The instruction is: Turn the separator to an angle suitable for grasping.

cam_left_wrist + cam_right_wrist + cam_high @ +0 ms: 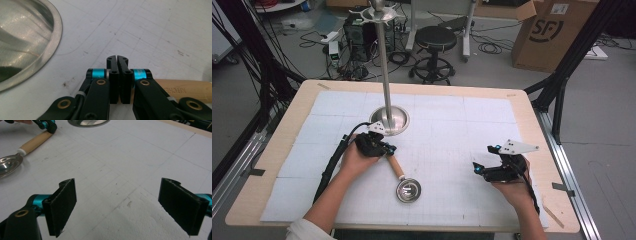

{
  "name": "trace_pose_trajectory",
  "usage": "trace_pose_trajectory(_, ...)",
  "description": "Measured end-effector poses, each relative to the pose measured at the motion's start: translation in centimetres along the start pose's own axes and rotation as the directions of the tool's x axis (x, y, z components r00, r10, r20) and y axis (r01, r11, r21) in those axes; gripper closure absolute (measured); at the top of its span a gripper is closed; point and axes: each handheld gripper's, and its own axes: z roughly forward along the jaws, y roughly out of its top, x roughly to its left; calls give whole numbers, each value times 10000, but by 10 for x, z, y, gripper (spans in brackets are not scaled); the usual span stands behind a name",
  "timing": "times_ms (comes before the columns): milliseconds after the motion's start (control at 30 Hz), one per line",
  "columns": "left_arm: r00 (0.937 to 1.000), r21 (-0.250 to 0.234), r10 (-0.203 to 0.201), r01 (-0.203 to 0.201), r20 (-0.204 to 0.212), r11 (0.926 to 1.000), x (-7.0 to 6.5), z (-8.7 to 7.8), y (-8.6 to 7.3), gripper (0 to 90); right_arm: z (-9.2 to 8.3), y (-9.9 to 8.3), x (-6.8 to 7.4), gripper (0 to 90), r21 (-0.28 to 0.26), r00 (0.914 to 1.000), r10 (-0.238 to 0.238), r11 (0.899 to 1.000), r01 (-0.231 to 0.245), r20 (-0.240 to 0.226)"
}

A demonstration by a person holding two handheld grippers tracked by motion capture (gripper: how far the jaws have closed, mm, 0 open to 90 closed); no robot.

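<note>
Gleaming steel ladle [408, 190], smooth wooden handle [395, 167]

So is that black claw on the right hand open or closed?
Open: the right claw has its two black pads wide apart, bare white table cover between them.

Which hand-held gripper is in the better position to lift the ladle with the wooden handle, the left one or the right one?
Probably the left hand-held gripper: it is at the end of the ladle's wooden handle, jaws together. The right hand-held gripper is open over bare mat, well apart from the ladle.
</note>
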Motion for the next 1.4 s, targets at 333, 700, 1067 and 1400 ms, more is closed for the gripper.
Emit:
trace_pose_trajectory(333, 10000, -20, -37, 37, 66, 10000, -1, -6, -8, 883, -1, 0, -1, 137, -50, 10000, 25, 10000, -25, 11)
trace_pose_trajectory(700, 9997, 140, -233, 233, 27, 9996, 3, -13, -20, 886, 0, -1, 0, 137, 7, 10000, 95, 10000, -95, 9)
trace_pose_trajectory(1067, 9996, 48, -257, 256, 95, 9997, -3, -25, -30, 885, 0, -1, -1, 137, -17, 10000, 61, 10000, -61, -38)
trace_pose_trajectory(1400, 9990, -164, -373, 377, 256, 9992, -5, -35, -44, 885, 3, 0, -2, 137, -20, 10000, 32, 10000, -32, -64)
